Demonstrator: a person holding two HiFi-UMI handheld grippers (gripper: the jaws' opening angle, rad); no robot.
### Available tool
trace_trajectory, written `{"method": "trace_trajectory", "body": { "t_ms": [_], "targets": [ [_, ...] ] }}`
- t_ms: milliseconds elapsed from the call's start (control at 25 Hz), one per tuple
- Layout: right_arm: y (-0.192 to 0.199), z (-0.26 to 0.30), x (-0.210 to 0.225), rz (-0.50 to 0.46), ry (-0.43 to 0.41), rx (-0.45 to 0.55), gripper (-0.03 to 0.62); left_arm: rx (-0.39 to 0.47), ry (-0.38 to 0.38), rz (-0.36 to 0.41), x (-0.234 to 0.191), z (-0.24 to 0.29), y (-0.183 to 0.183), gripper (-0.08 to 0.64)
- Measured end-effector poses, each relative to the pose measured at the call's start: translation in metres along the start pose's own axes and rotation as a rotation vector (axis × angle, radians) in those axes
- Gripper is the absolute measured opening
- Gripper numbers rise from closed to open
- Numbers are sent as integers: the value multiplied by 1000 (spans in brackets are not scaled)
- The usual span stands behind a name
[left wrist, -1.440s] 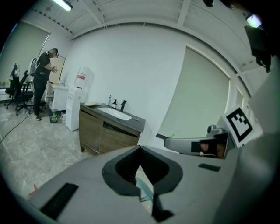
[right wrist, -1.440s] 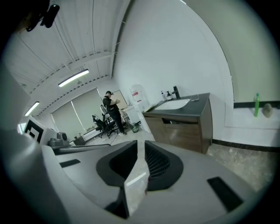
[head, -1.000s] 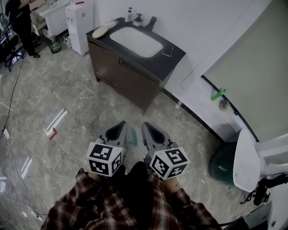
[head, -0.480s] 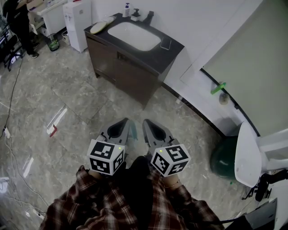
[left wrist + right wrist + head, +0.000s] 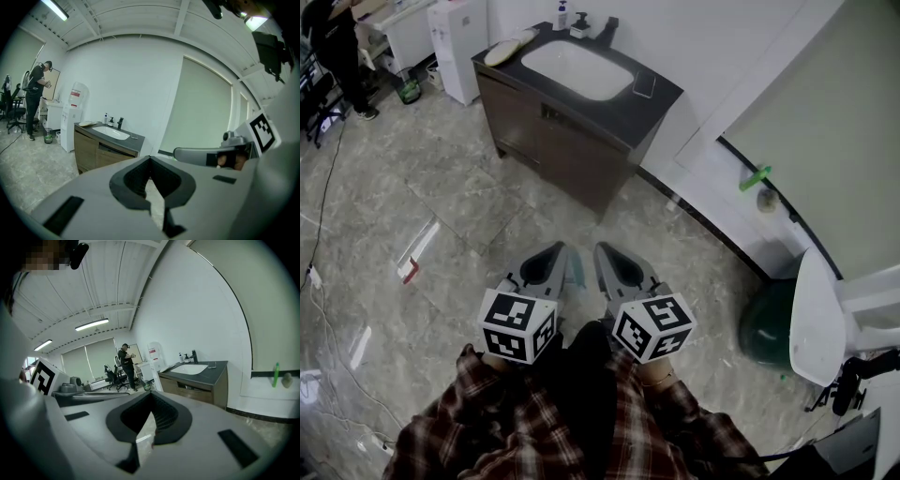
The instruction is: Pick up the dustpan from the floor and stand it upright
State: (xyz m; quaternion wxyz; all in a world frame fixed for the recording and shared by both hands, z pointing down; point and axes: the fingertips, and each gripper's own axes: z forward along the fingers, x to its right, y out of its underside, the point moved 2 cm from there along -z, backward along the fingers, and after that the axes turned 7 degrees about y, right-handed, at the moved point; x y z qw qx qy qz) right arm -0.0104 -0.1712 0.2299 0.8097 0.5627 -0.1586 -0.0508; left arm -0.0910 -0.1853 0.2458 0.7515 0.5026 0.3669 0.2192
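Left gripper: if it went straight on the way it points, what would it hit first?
Probably the dark brown sink cabinet, near its right-hand end, or the white wall beside it. The left gripper, jaws shut, tilts slightly down, so the grey floor could come first; depth is unclear.

Only a teal sliver (image 5: 577, 273) shows beside the left gripper (image 5: 554, 250); the rest is hidden.

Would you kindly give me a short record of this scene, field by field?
setting: grey tiled floor, dark vanity cabinet with a white sink
left gripper: shut, nothing between the jaws, above the floor
right gripper: shut, nothing between the jaws, close beside the left one
lower right: dark green object on the floor by the wall
background: person standing at the far left
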Motion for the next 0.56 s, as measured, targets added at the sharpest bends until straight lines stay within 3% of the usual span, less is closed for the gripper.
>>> {"method": "trace_trajectory", "body": {
  "t_ms": [360, 560],
  "targets": [
    [1, 12, -2, 5, -10, -6, 11, 0, -24, -10, -14, -2, 1, 2],
    [1, 32, -18, -2, -58, -20, 11, 20, -80, -18, -36, -17, -3, 1]
  ]
}}
